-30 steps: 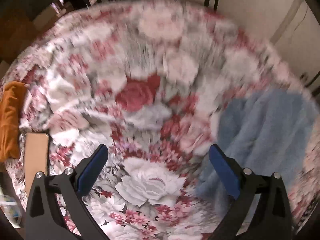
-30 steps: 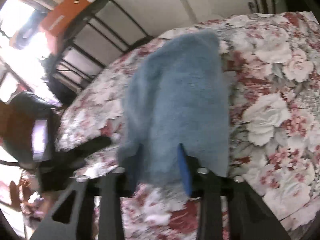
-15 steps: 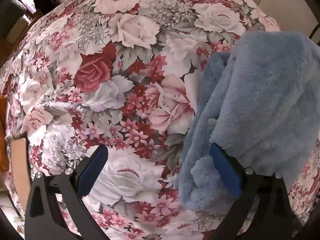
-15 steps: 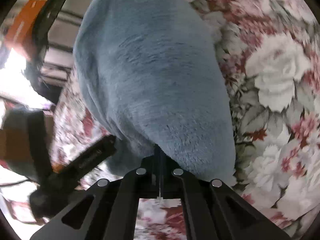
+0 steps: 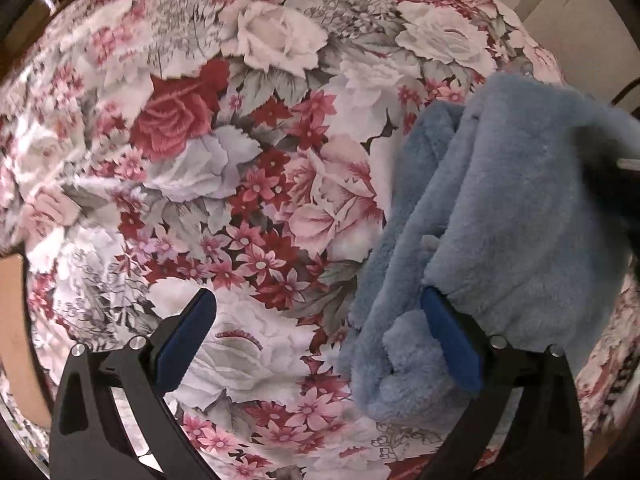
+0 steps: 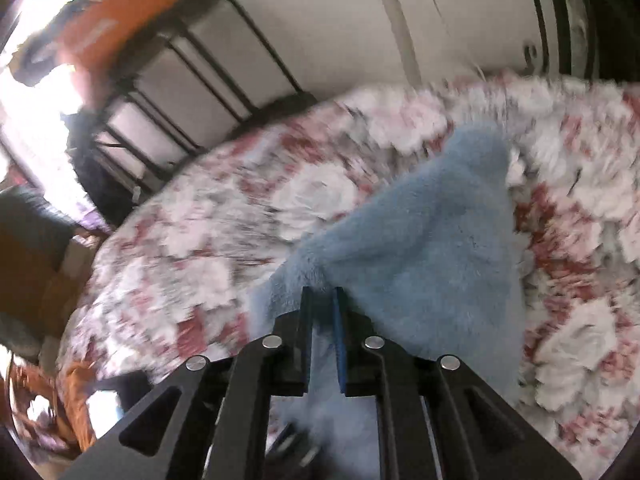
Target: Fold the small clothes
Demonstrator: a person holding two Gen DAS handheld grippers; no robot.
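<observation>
A fluffy blue fleece garment [image 5: 520, 220] lies bunched on the floral bedspread [image 5: 240, 160], to the right in the left wrist view. My left gripper [image 5: 320, 332] points almost straight down, jaws wide open; its right finger [image 5: 448, 340] sits against the garment's lower fold and its left finger [image 5: 188, 336] is over bare bedspread. In the blurred right wrist view the garment [image 6: 420, 240] stretches away from my right gripper [image 6: 322, 292]. Its narrow jaws are opening slightly, with an edge of fleece still pinched between the pads.
A black metal bed frame [image 6: 180, 60] stands at the bed's far end, with an orange box [image 6: 104, 28] beyond it and a pale wall behind. Orange cloth [image 6: 76, 392] lies off the bed's near left side. A wooden surface [image 5: 12, 320] shows beside the bed.
My left gripper dropped toward the bedspread, ending with its right finger against the blue garment. My right gripper shut on the garment's edge and swept sideways, dragging the fleece along.
</observation>
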